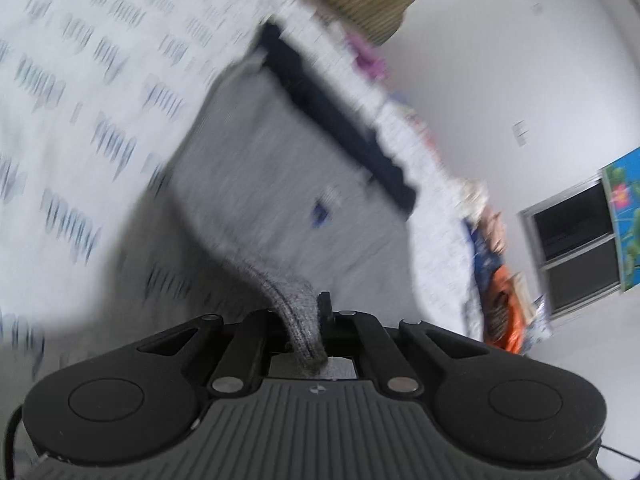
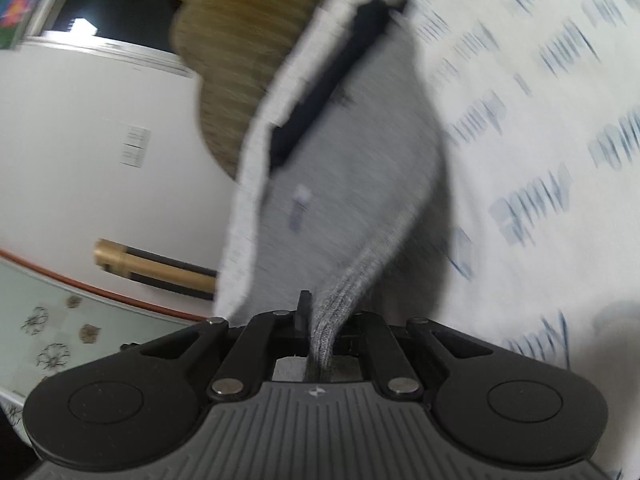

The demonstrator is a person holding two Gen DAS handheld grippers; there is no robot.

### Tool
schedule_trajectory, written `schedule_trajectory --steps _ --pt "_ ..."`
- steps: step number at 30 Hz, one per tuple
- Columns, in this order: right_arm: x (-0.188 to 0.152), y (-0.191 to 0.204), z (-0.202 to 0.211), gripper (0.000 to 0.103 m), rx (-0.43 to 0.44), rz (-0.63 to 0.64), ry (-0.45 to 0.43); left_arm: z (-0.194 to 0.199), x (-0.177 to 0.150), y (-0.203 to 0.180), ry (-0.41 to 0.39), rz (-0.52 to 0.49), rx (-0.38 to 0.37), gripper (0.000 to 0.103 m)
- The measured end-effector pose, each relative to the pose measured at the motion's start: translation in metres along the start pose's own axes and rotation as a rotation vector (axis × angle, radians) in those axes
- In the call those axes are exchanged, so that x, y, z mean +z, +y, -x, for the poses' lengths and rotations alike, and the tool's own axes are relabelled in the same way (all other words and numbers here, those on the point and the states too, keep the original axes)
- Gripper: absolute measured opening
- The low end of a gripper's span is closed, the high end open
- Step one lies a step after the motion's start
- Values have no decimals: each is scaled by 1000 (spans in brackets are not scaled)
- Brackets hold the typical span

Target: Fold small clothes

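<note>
A small grey knit garment (image 1: 288, 168) with a dark navy band (image 1: 340, 120) at its far end lies on a white patterned sheet (image 1: 80, 100). My left gripper (image 1: 316, 304) is shut on one near corner of the grey cloth, which bunches between the jaws. In the right wrist view the same grey garment (image 2: 360, 152) with its navy band (image 2: 332, 76) stretches away, and my right gripper (image 2: 316, 308) is shut on the other near corner. Both views are blurred by motion.
A tan woven cushion (image 2: 240, 52) sits beyond the garment's far end. Colourful clothes (image 1: 496, 264) lie heaped along the sheet's edge. A white wall with a dark window (image 1: 572, 248) stands behind. A brass tube (image 2: 152, 266) and a floral surface (image 2: 60, 336) lie left.
</note>
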State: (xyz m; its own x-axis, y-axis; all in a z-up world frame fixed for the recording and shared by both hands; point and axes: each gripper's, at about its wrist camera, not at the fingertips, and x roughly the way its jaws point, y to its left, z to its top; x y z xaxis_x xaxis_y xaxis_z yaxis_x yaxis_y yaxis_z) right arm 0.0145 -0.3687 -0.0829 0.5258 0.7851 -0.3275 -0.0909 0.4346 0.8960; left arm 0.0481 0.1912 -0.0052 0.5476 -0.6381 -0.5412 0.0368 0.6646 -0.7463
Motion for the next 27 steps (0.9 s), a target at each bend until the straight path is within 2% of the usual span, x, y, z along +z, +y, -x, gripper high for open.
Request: schedule_trajectory --steps 4,10,16,19,21,23,25,27 --pt "43 21 5 5 52 55 -65 -4 47 -21 -71 -22 -66 3" --pt "126 33 -21 5 95 76 -162 -53 132 -58 -150 -77 -94 2" --pt "235 38 -72 5 103 70 -209 -136 228 -77 -174 -122 8 2" --pt "282 26 -103 5 60 55 -220 -183 264 -69 -198 -112 103 2" --pt "306 1 -128 5 36 -4 -202 -214 280 -47 -169 -51 158 2" --pt "321 -32 -151 5 -34 -84 -184 -236 282 -31 -142 -24 193 2" --pt "321 -57 -165 5 -78 -129 -165 -245 284 -24 -132 -28 185 2" --pt "319 -63 -169 5 -71 -129 -161 -247 291 -23 -138 -41 174 2"
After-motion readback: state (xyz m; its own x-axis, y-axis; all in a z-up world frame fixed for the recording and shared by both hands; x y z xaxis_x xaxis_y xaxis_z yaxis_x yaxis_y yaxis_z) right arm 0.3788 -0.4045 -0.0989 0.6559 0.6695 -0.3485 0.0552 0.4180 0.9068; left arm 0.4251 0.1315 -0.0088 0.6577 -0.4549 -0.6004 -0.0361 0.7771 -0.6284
